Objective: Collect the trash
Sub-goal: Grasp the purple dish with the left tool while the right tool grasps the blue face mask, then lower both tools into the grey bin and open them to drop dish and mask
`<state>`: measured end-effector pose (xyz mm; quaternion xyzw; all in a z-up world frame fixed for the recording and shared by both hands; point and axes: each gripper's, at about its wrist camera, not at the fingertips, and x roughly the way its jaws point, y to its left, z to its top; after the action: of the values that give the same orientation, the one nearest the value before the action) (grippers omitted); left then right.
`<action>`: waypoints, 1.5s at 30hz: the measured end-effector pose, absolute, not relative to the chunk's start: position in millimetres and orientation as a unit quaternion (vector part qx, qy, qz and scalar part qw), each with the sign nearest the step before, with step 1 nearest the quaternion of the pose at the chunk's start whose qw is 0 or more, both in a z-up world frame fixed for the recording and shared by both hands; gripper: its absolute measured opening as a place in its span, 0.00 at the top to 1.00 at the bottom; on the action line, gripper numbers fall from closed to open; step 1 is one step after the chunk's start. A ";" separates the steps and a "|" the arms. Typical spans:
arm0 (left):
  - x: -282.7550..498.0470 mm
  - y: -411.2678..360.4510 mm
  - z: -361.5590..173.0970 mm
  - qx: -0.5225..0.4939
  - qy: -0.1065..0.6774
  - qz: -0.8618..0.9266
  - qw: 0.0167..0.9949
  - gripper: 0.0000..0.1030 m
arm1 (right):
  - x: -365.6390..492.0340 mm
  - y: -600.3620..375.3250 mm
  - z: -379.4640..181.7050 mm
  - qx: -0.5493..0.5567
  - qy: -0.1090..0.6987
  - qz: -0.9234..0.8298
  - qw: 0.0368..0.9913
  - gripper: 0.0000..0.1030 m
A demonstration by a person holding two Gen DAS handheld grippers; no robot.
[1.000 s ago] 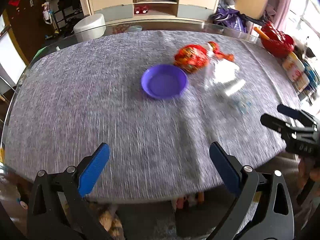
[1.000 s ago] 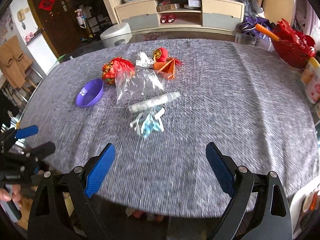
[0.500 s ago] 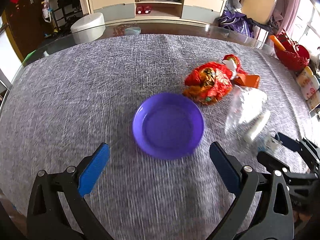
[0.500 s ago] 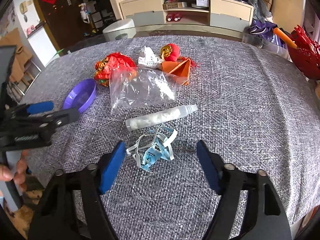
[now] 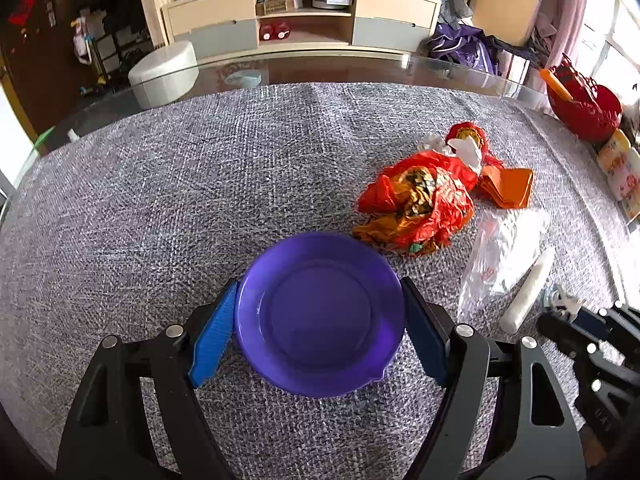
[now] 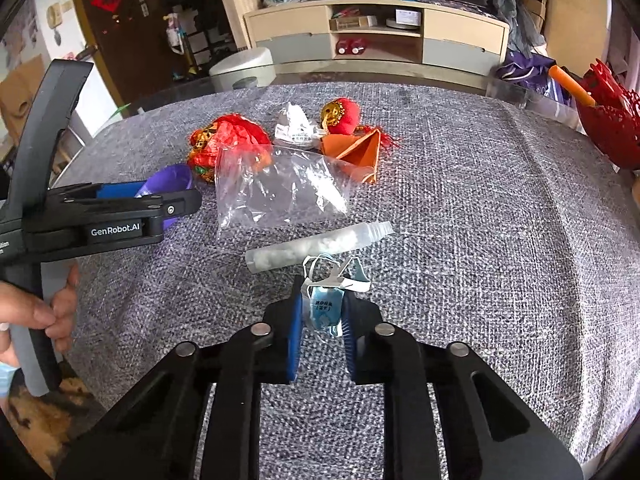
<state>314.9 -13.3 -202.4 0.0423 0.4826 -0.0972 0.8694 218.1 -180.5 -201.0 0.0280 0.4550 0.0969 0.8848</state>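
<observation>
Nearest in, the right gripper (image 6: 320, 316) has its blue pads pressed in on the crumpled blue face mask (image 6: 325, 307), straps spilling out ahead onto the grey tablecloth (image 6: 500, 240). That mask looks feather-light and limp, so a pinch on the bunched middle should carry it, though the loose straps could snag. Over on the other side, the left gripper (image 5: 318, 328) sits with its pads touching both sides of the purple bowl (image 5: 320, 314), clamped on it as far as I can judge; stiff, smooth plastic, could slip. Just beyond the mask lies the cotton-filled tube (image 6: 320, 245), then the clear plastic bag (image 6: 276, 192), flimsy and slick. Farther back, the red crumpled wrapper (image 5: 420, 202), orange paper (image 6: 356, 152) and white wrapper (image 6: 294, 124). Open cloth to the right; the table's near edge sits close below both grippers.
</observation>
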 end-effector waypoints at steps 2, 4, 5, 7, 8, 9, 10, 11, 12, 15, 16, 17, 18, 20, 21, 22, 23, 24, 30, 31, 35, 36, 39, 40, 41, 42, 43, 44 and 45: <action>309.2 -14.5 -202.2 0.044 0.479 -0.101 0.871 0.28 | 213.9 -183.9 -200.6 0.029 0.454 0.096 0.885 0.83; 301.4 -14.0 -201.5 0.043 0.481 -0.104 0.870 0.28 | 210.3 -187.1 -198.6 0.031 0.453 0.094 0.886 0.83; 297.5 -13.5 -200.6 0.042 0.482 -0.105 0.869 0.28 | 209.0 -188.0 -197.3 0.032 0.453 0.093 0.886 0.83; 285.8 -12.6 -195.9 0.045 0.482 -0.110 0.868 0.28 | 202.6 -189.7 -191.0 0.032 0.449 0.094 0.888 0.83; 279.7 -11.8 -192.6 0.050 0.480 -0.110 0.869 0.28 | 200.3 -189.8 -187.8 0.031 0.447 0.093 0.889 0.83; 273.5 -11.2 -188.5 0.055 0.478 -0.110 0.870 0.28 | 195.3 -189.7 -182.6 0.028 0.444 0.092 0.891 0.83; 264.6 -10.3 -181.6 0.058 0.473 -0.110 0.872 0.28 | 192.1 -188.7 -177.5 0.026 0.441 0.091 0.893 0.83; 258.1 -9.4 -175.8 0.058 0.470 -0.111 0.874 0.28 | 189.2 -188.3 -173.6 0.024 0.439 0.091 0.894 0.83; 250.1 -8.8 -169.5 0.058 0.466 -0.111 0.876 0.28 | 183.6 -187.8 -168.5 0.026 0.435 0.093 0.895 0.83; 218.6 -7.2 -146.8 0.043 0.451 -0.121 0.883 0.28 | 164.7 -187.5 -156.9 0.036 0.427 0.101 0.898 0.83; 210.7 -6.5 -142.6 0.038 0.448 -0.124 0.885 0.28 | 157.6 -185.9 -153.4 0.037 0.425 0.103 0.898 0.83; 201.3 -6.1 -138.0 0.031 0.446 -0.128 0.885 0.28 | 152.9 -185.3 -150.7 0.037 0.424 0.103 0.899 0.83; 191.6 -6.1 -134.2 0.027 0.444 -0.132 0.886 0.28 | 146.6 -185.5 -148.2 0.038 0.423 0.104 0.899 0.83; 169.8 -7.3 -130.2 0.021 0.442 -0.140 0.886 0.28 | 132.7 -183.9 -143.6 0.039 0.421 0.104 0.900 0.83; 156.3 -8.7 -129.4 0.020 0.441 -0.143 0.886 0.28 | 125.7 -184.0 -142.4 0.040 0.421 0.105 0.900 0.83; 148.3 -9.1 -129.5 0.021 0.440 -0.144 0.886 0.28 | 119.2 -184.5 -141.6 0.041 0.421 0.105 0.900 0.83; 135.8 -9.7 -130.4 0.021 0.439 -0.148 0.886 0.28 | 110.8 -184.4 -141.3 0.041 0.421 0.106 0.900 0.83; 129.5 -10.4 -131.6 0.021 0.439 -0.150 0.885 0.28 | 103.3 -184.2 -141.8 0.041 0.422 0.106 0.899 0.83; 81.5 -20.2 -152.6 0.019 0.453 -0.162 0.876 0.28 | 69.2 -183.6 -161.4 0.053 0.437 0.105 0.892 0.83; 77.3 -20.7 -156.6 0.021 0.456 -0.163 0.875 0.28 | 64.8 -183.5 -167.0 0.054 0.441 0.105 0.890 0.83; 60.9 -21.4 -184.8 0.022 0.476 -0.162 0.864 0.28 | 55.2 -183.4 -191.4 0.063 0.466 0.107 0.876 0.83; 58.5 -20.2 -190.3 0.019 0.480 -0.163 0.862 0.28 | 53.2 -182.0 -197.8 0.065 0.472 0.111 0.872 0.83; 52.9 -19.0 -212.7 0.011 0.496 -0.165 0.853 0.28 | 51.2 -178.9 -219.1 0.077 0.493 0.122 0.858 0.83; 52.5 -19.2 -221.8 0.008 0.503 -0.167 0.848 0.28 | 50.8 -177.7 -225.9 0.081 0.500 0.125 0.853 0.83; 51.7 -18.9 -229.4 0.005 0.510 -0.169 0.844 0.28 | 50.8 -176.4 -233.2 0.083 0.507 0.128 0.848 0.83; 51.7 -18.6 -239.4 0.002 0.518 -0.172 0.838 0.28 | 50.8 -174.6 -239.6 0.083 0.512 0.131 0.845 0.83; 50.9 -19.4 -246.6 0.001 0.523 -0.173 0.835 0.28 | 51.1 -172.5 -245.2 0.081 0.516 0.133 0.843 0.83; 50.2 -19.4 -254.0 0.000 0.529 -0.174 0.831 0.28 | 50.0 -171.7 -249.8 0.077 0.519 0.131 0.841 0.83; 50.1 -18.5 -264.0 -0.003 0.537 -0.175 0.825 0.28 | 49.9 -171.0 -254.4 0.075 0.524 0.128 0.839 0.83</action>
<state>50.1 -18.5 -264.0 -0.0027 0.5370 -0.1755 0.8251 49.9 -171.1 -254.4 0.0748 0.5235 0.1282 0.8390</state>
